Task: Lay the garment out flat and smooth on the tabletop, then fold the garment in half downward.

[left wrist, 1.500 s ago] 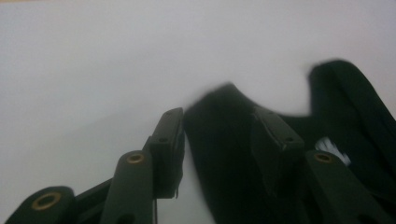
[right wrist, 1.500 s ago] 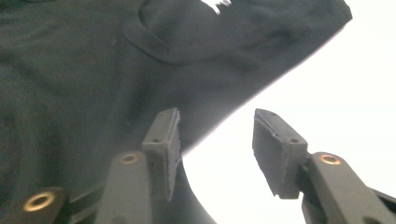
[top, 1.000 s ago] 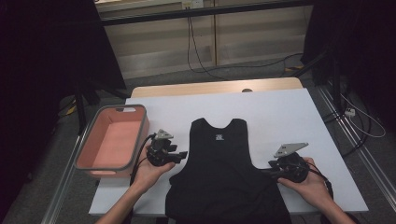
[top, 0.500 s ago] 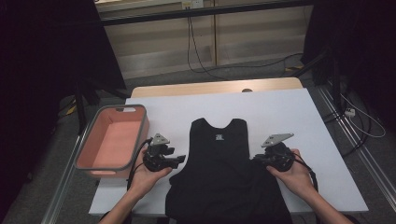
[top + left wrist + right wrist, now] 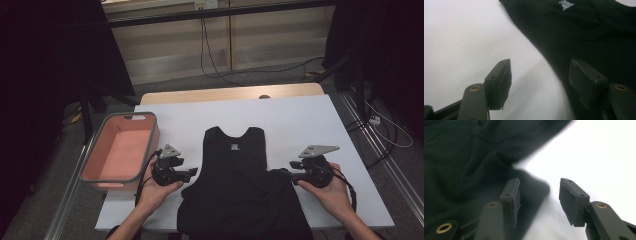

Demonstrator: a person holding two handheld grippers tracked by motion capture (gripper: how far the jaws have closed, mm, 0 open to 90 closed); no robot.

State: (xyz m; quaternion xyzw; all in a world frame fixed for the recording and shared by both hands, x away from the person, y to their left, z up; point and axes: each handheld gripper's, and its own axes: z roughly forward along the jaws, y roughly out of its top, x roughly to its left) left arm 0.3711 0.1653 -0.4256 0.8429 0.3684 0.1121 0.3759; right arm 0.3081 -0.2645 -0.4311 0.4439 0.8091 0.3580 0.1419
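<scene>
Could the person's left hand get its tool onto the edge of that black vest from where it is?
Probably yes. The left tool sits right at the black vest's side edge, jaws apart with nothing between them, and bare white table lies around it.

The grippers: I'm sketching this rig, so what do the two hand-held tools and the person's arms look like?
Each is a black, rounded body: the left gripper and the right gripper both carry a grey three-cornered plate on top and trail a black cable. Their flat rectangular pads sit on dark arms with brass-coloured rivets. The forearms show no sleeves.
</scene>
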